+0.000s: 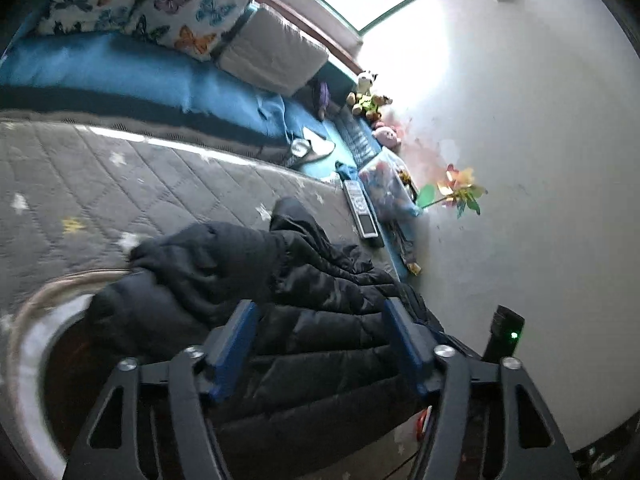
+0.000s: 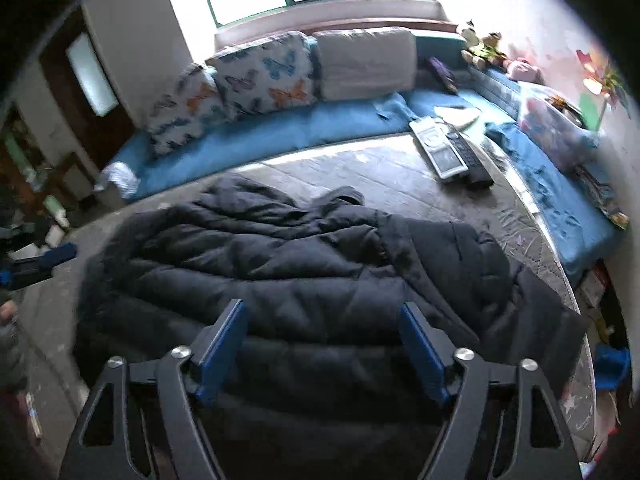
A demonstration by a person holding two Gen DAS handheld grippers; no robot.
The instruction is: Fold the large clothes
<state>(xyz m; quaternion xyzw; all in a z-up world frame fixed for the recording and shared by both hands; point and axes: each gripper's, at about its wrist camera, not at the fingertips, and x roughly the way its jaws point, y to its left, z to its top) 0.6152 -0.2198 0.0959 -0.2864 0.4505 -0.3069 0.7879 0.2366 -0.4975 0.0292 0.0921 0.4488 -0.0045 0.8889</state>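
Note:
A large black quilted puffer jacket (image 2: pixel 304 264) lies spread and rumpled on the grey quilted bed cover (image 2: pixel 384 168). My right gripper (image 2: pixel 324 312) is open and empty, hovering over the jacket's near part. My left gripper (image 1: pixel 320 308) is open and empty, just above the jacket (image 1: pixel 312 340), with a bunched sleeve (image 1: pixel 208 256) ahead of its left finger. The left gripper also shows at the far left edge of the right wrist view (image 2: pixel 44 260).
Remote controls (image 2: pixel 448 152) lie on the bed's far right. Butterfly cushions (image 2: pixel 264 76) and a grey cushion (image 2: pixel 364 64) lean along the blue bench under the window. Toys, a clear bag (image 2: pixel 556 128) and a pinwheel (image 1: pixel 460 188) line the wall. Clutter stands on the floor at left.

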